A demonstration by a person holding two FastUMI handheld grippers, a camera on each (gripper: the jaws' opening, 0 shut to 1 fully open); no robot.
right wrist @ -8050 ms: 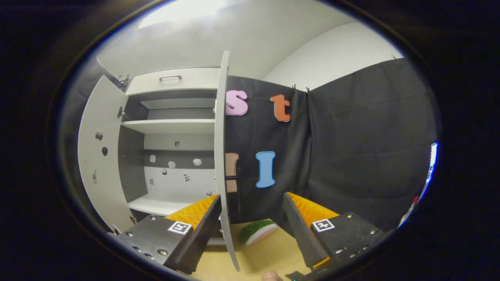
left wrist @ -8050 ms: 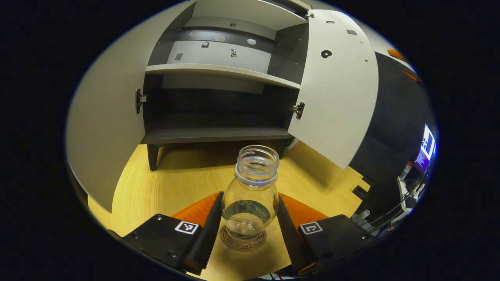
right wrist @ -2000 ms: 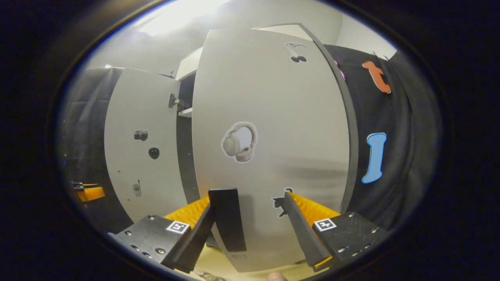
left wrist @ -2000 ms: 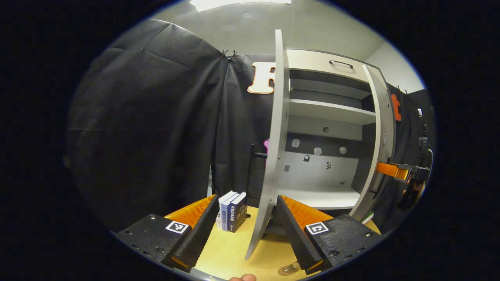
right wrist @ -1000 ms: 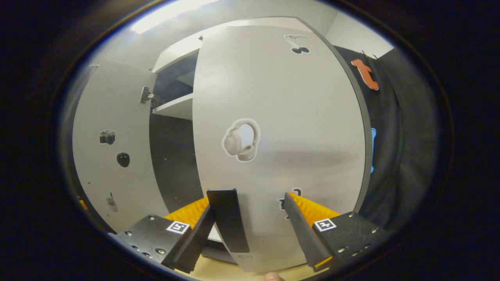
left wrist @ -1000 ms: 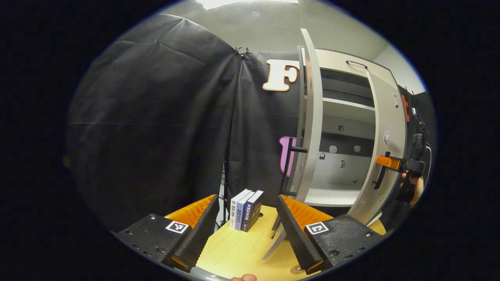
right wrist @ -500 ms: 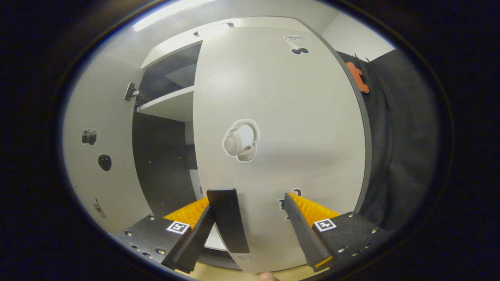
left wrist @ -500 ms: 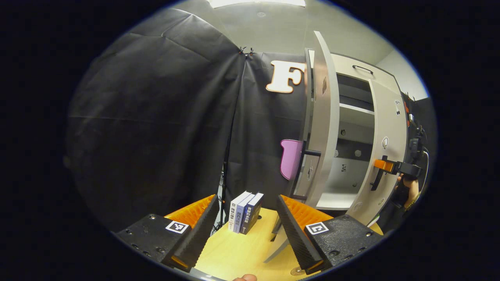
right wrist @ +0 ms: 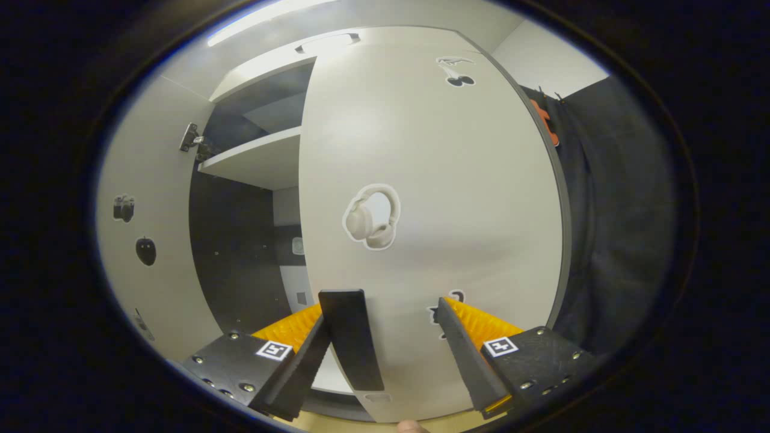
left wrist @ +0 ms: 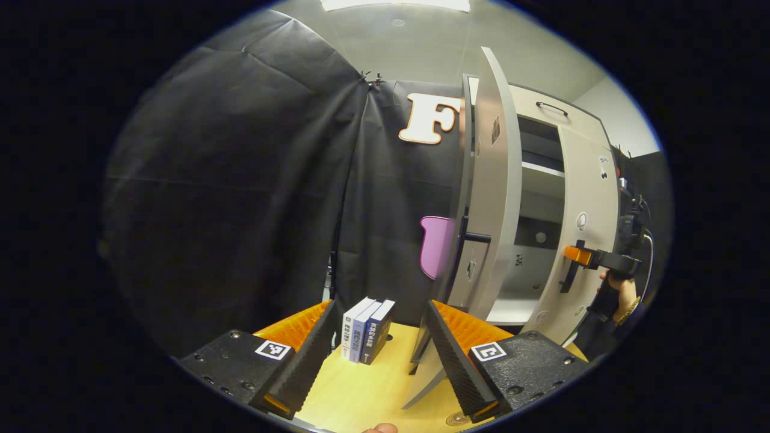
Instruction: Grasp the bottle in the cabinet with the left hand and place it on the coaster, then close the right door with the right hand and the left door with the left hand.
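So the cabinet [left wrist: 541, 114] is partway shut now. The right door [right wrist: 433, 198] has swung in a good bit over the last second and only a narrow dark gap is left beside it. My right gripper [right wrist: 385, 349] has its fingers spread around the door handle [right wrist: 351, 337], pushing, not pinching. The left door [left wrist: 490, 198] is still wide open, with my left gripper [left wrist: 379, 355] spread and empty beside it. The coaster [left wrist: 458, 416] peeks out at the table [left wrist: 373, 385] edge, so I reckon the bottle is parked there.

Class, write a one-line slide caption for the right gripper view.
Open hand-held gripper against the partly closed right door, beside its handle.
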